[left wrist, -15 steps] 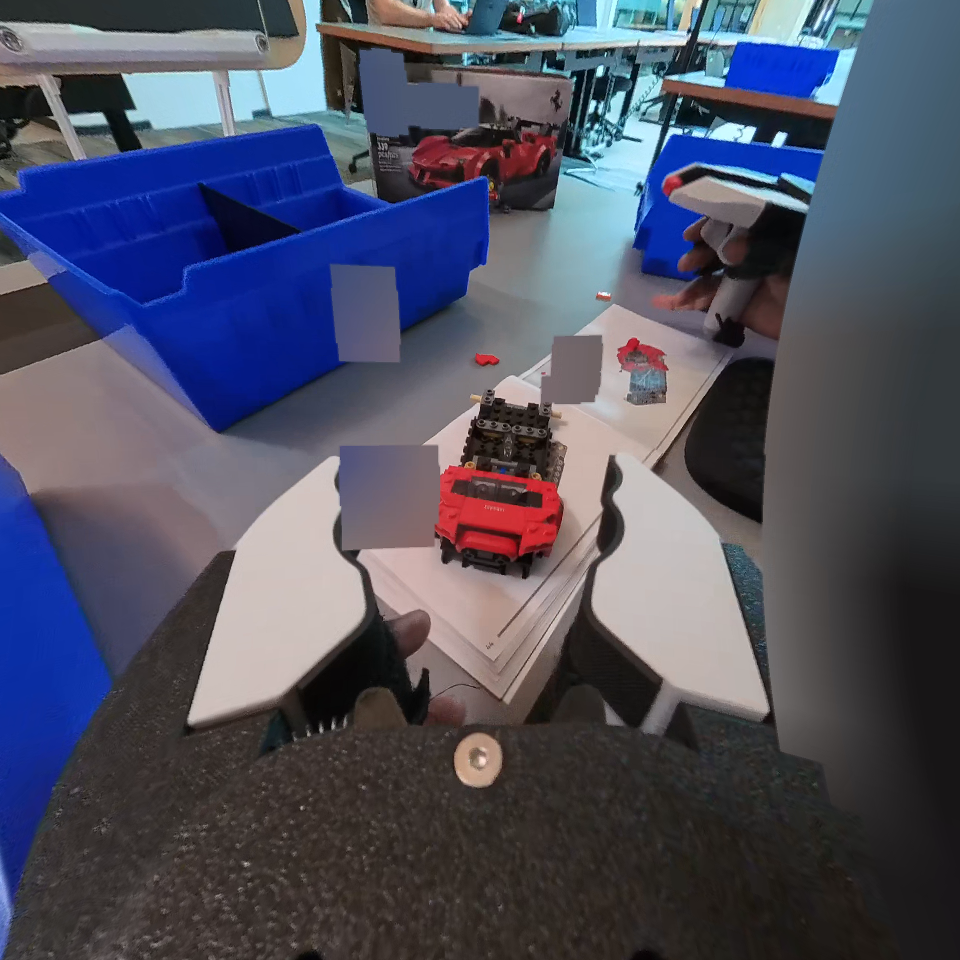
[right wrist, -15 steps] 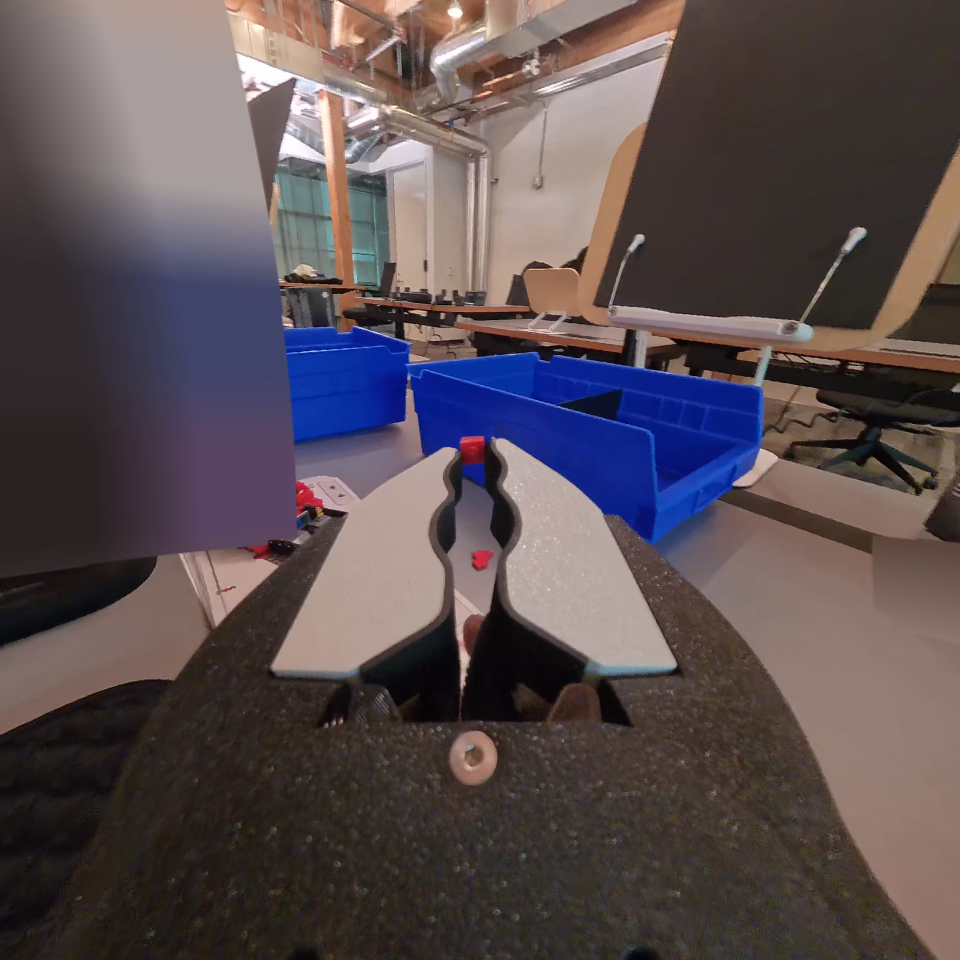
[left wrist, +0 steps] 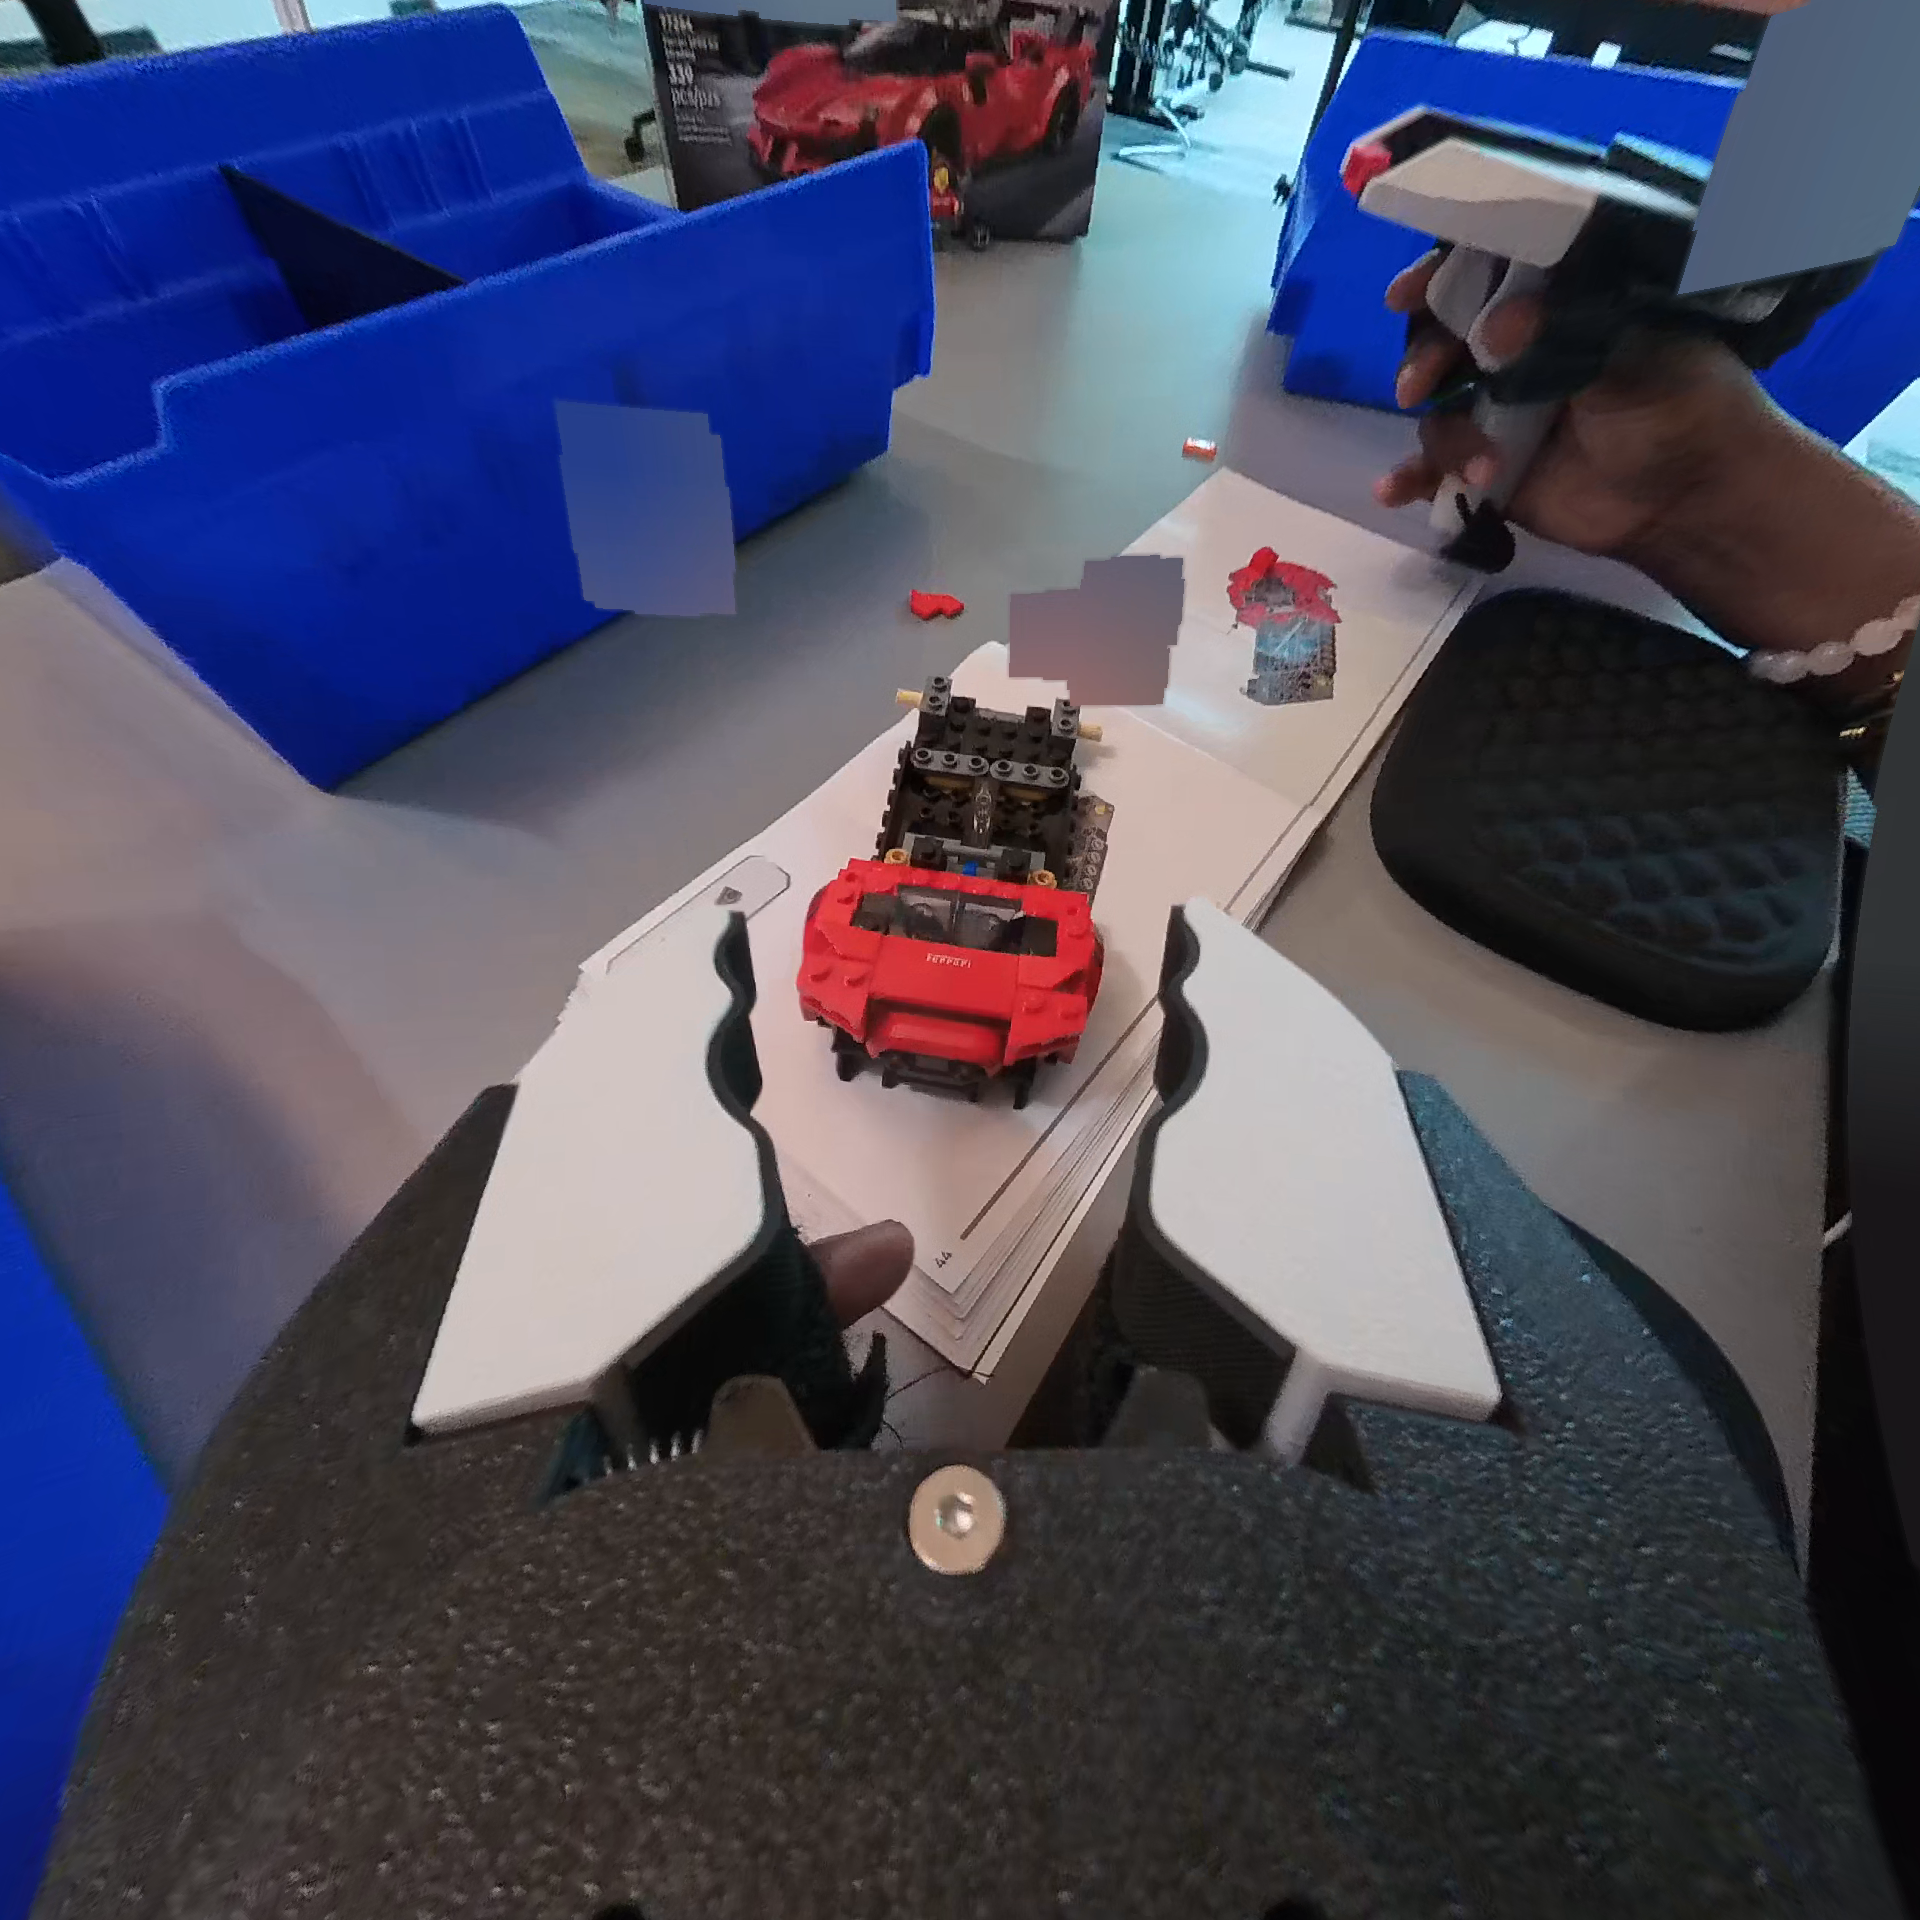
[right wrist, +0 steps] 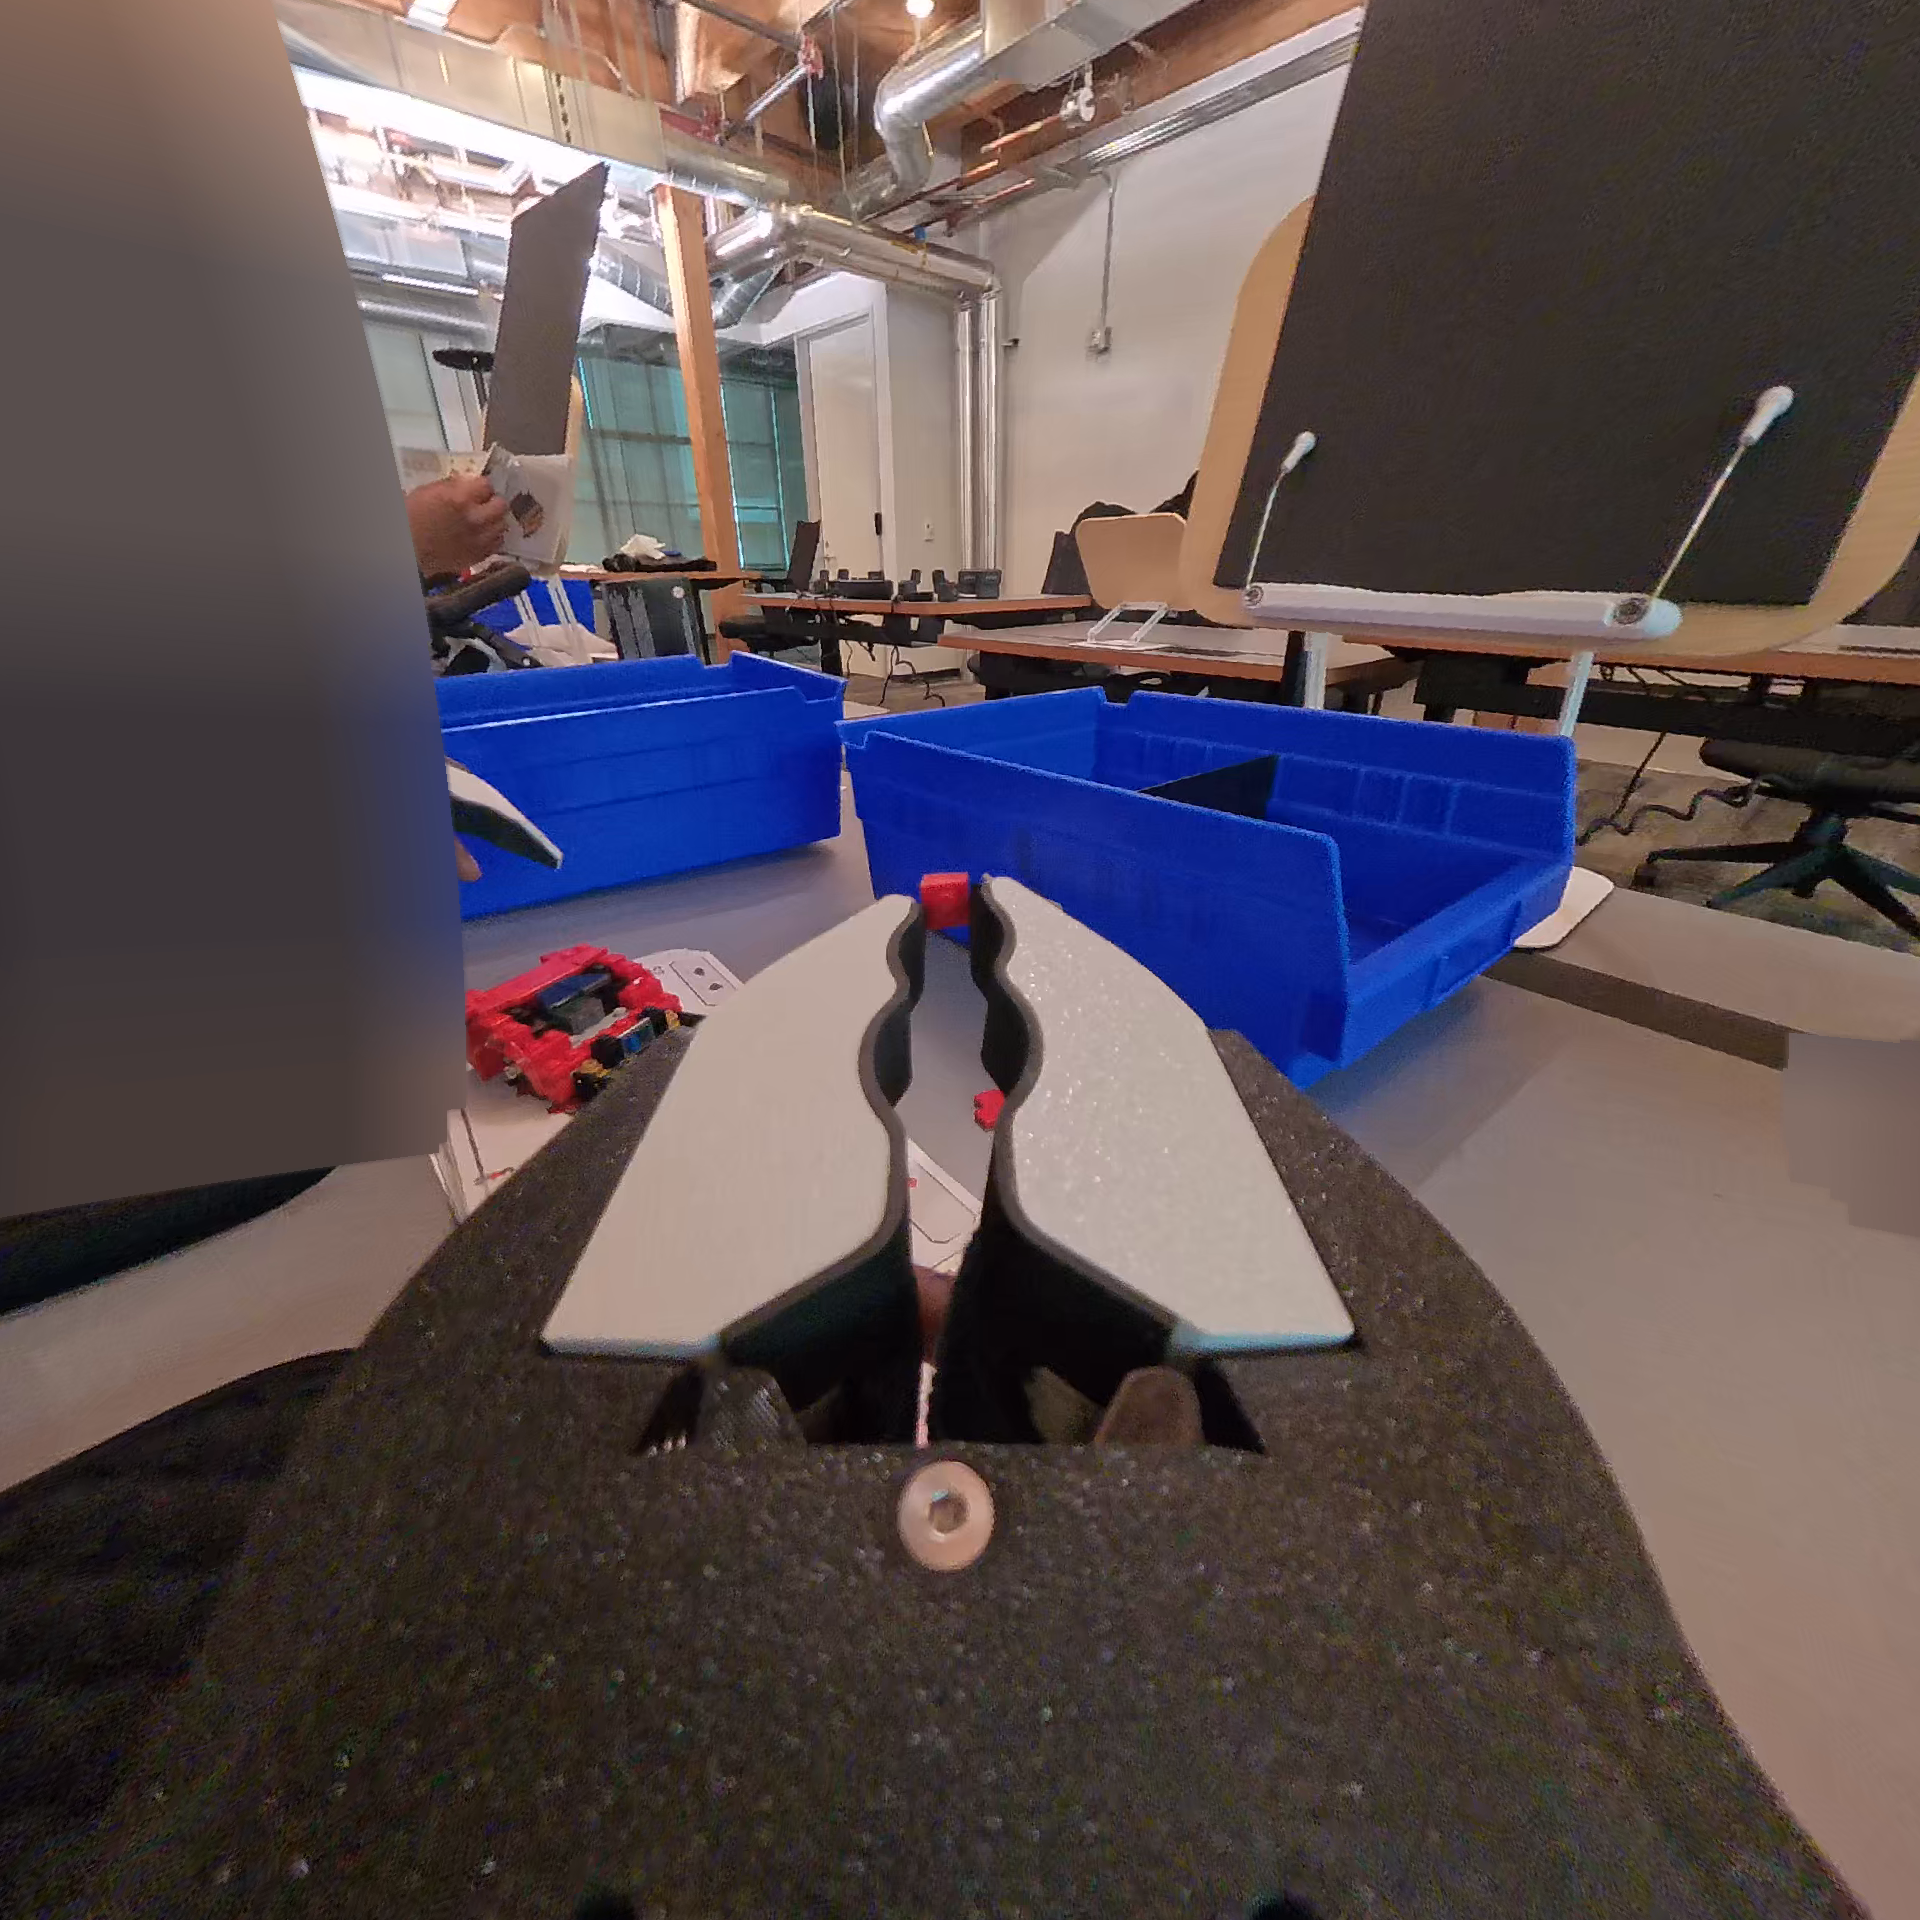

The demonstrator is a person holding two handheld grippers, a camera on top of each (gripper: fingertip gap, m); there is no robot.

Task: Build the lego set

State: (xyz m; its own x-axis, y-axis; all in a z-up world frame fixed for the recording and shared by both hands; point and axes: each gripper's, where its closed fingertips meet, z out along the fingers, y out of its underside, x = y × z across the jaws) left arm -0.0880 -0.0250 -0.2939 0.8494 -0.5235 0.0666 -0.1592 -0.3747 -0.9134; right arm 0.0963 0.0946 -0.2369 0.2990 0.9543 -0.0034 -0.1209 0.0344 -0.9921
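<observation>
A partly built red and black lego car (left wrist: 961,914) stands on an open instruction booklet (left wrist: 1122,862). My left gripper (left wrist: 956,935) is open, its fingers on either side of the car's red end, just short of it. My right gripper (right wrist: 945,899) is shut on a small red brick (right wrist: 943,896) at its fingertips and is held above the table. It also shows in the left wrist view (left wrist: 1455,182), held by a hand at the upper right with the brick (left wrist: 1363,166) at its tip. The car also shows in the right wrist view (right wrist: 566,1013), low on the left.
A large blue bin (left wrist: 416,416) with a divider stands to the left, another blue bin (left wrist: 1351,260) at the far right. The set's box (left wrist: 883,104) stands behind. Loose red pieces (left wrist: 935,605) lie on the grey table. A black padded rest (left wrist: 1600,810) lies right of the booklet. About 25 cm separates my left fingertips from my right.
My left gripper has moved forward and closer to the car. My right gripper, still holding the red brick, has shifted, so the car now shows in its view.
</observation>
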